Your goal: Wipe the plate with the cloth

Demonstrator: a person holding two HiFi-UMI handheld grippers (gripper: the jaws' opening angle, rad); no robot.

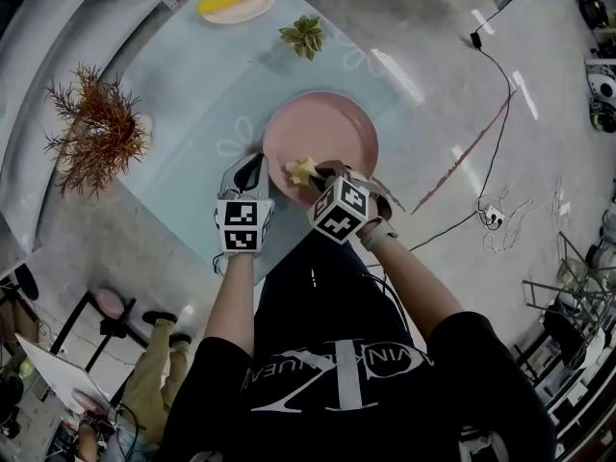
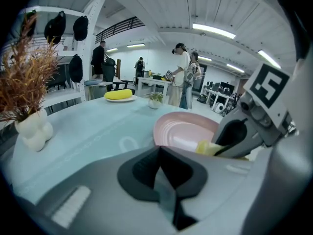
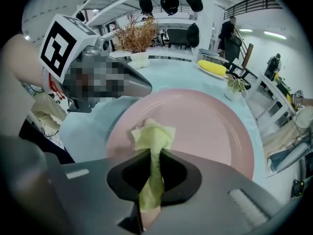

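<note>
Two grippers at the table's near edge: R gripper pinches the yellow cloth, tuft poking fwd over the pink plate's near rim, plate straight ahead; L gripper, jaws together & empty, sits just left of it.

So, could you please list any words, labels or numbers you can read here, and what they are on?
Black T-shirt: white lettering, upside down and creased, not readable for sure.
Left marker cube, right marker cube: black-and-white square patterns only, no words.
Nothing else bears readable text.
</note>
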